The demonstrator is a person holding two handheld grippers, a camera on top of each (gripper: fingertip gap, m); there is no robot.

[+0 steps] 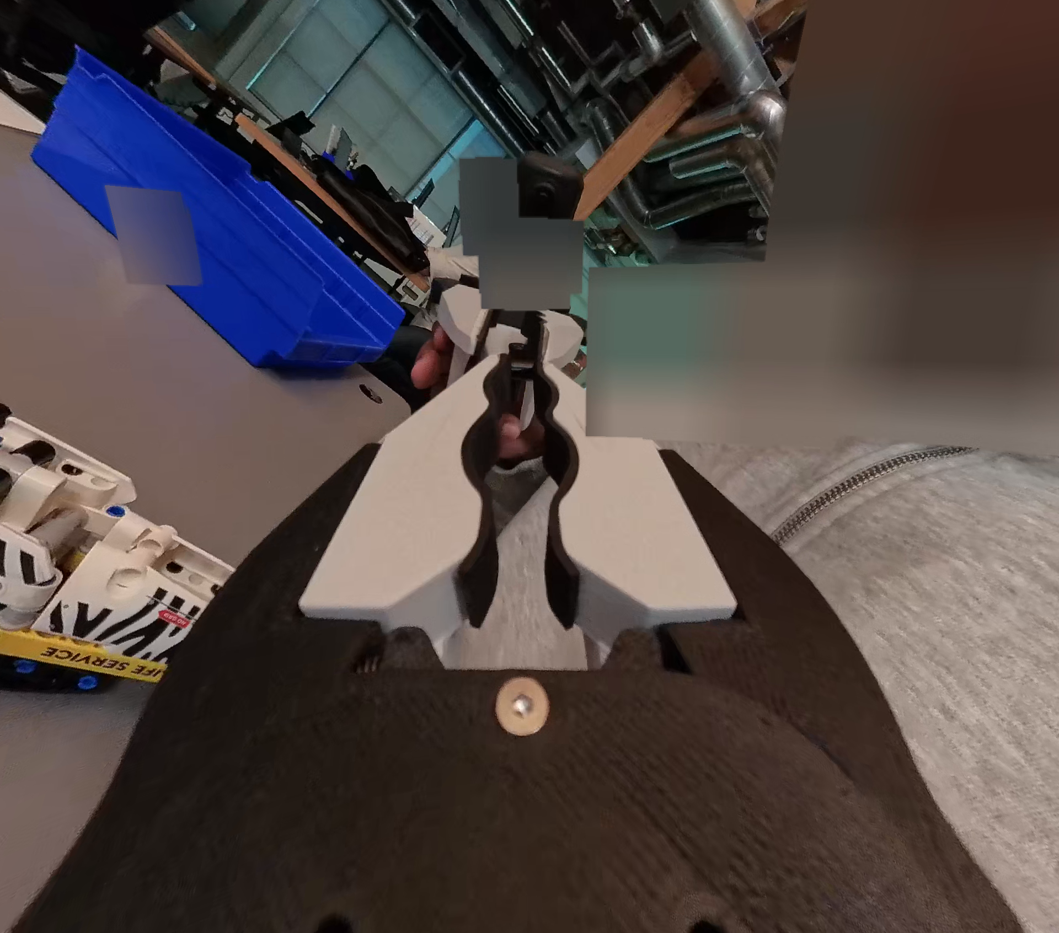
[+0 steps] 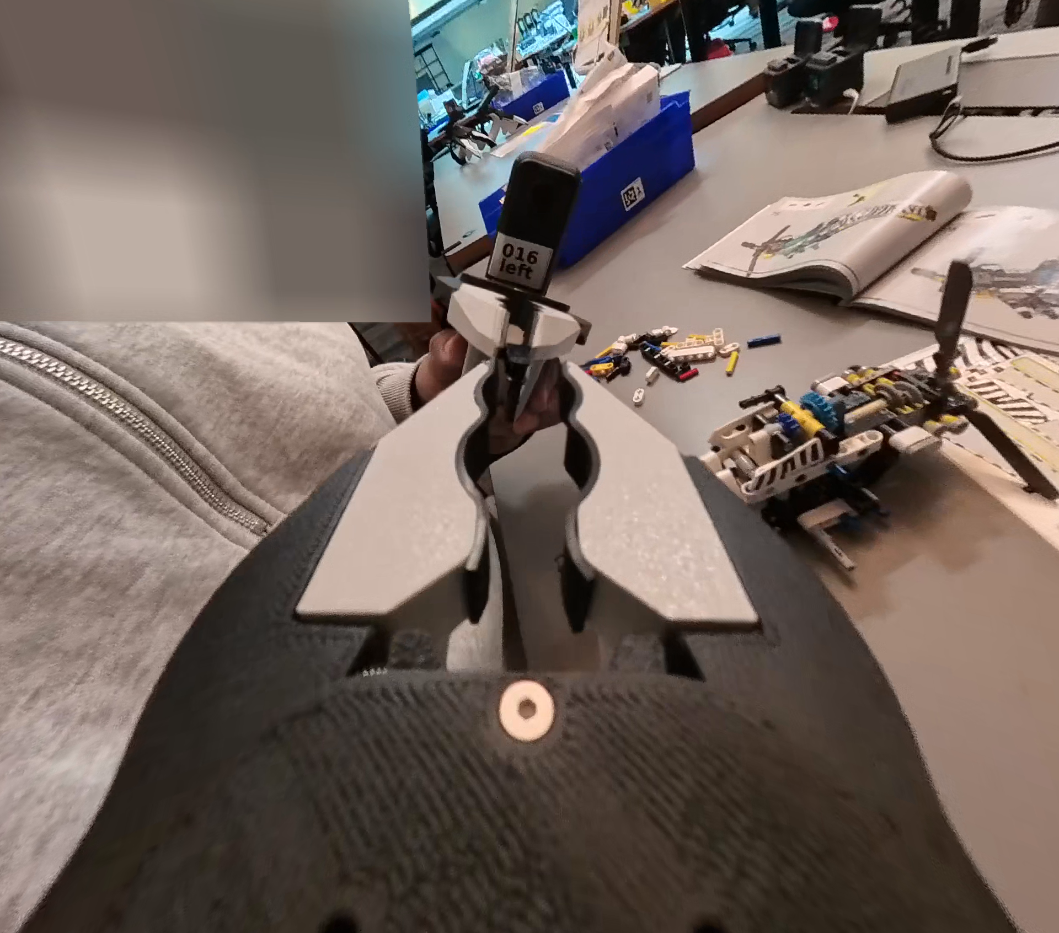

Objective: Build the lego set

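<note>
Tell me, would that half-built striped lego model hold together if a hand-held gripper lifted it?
The lego model would probably feel stiff. Its upright black blade might snag or pop off. It looks long, so lifting it by one end may tilt it.

Half-built model [image 2: 848,441] on worktop [image 2: 945,647], right of right tool [image 2: 524,390]. Loose pieces [image 2: 670,352] scattered behind model. Open booklet [image 2: 859,241] farther back, right. Bin [image 2: 607,183] behind pieces, bags inside. Left tool [image 2: 518,327] straight ahead of right tool, tips facing, close together, raised off worktop.

One lego helicopter [image 2: 848,441], two blue bins [image 2: 624,183], one open booklet [image 2: 859,241].
</note>
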